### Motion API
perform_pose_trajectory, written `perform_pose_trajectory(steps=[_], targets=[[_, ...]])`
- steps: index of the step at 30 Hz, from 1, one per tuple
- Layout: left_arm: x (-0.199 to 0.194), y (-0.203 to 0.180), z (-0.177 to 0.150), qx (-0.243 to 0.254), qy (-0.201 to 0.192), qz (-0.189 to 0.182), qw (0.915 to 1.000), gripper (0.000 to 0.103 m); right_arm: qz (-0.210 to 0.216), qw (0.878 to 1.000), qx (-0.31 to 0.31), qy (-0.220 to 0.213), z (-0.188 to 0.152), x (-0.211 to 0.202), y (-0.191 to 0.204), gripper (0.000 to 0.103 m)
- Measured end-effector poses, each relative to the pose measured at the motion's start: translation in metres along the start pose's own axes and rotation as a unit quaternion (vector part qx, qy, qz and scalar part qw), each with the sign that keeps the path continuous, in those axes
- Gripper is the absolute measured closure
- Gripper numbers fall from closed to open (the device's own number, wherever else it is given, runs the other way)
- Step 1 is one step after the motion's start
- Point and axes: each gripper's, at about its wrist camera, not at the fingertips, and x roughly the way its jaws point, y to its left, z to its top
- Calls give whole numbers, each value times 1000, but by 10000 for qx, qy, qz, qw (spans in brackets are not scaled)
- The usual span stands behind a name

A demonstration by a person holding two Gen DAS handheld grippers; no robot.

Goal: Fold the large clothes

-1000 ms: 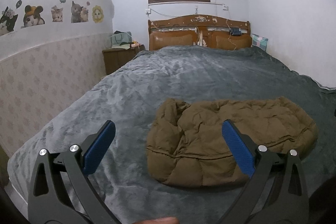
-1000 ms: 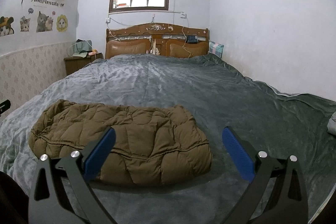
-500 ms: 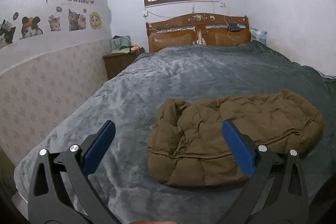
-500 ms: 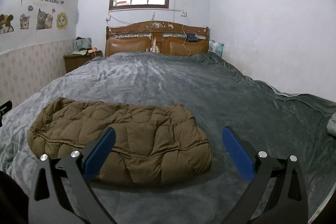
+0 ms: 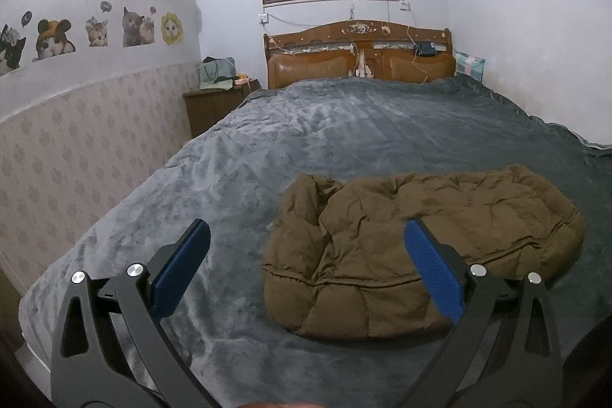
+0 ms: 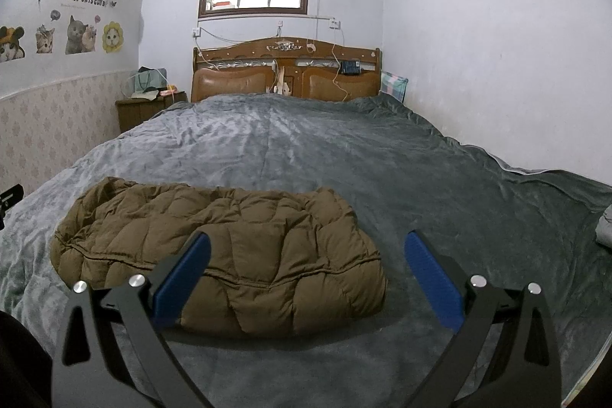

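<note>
Lying folded into a compact bundle near the bed's [image 6: 382,155] foot, the jacket [image 6: 237,247] sits at 1 o'clock of the left tool [image 5: 306,255] and 11 o'clock of the right tool [image 6: 306,257], both spread apart and empty above it, apparently because folding is done.

The left gripper [image 5: 306,266] is a matte black frame of flat, angular struts with triangular cut-outs near the base. Each of its two jaws carries a long, rectangular royal-blue pad with a finely textured face. Two round silver screw heads sit on each side, one on the outer strut and one nearer the pad. A sliver of skin-coloured finger [image 5: 275,405] shows at the bottom edge of the left wrist view. The right gripper [image 6: 306,274] is built alike: black struts, blue pads, four silver screws.
</note>
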Motion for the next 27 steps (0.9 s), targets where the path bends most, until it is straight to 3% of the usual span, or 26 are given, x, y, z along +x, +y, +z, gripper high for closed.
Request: perform_pose_trajectory(steps=[27], targets=[[1,2,0,-102,36,-22,9999,3,6,10000,-9,1,1,0,-2,2]])
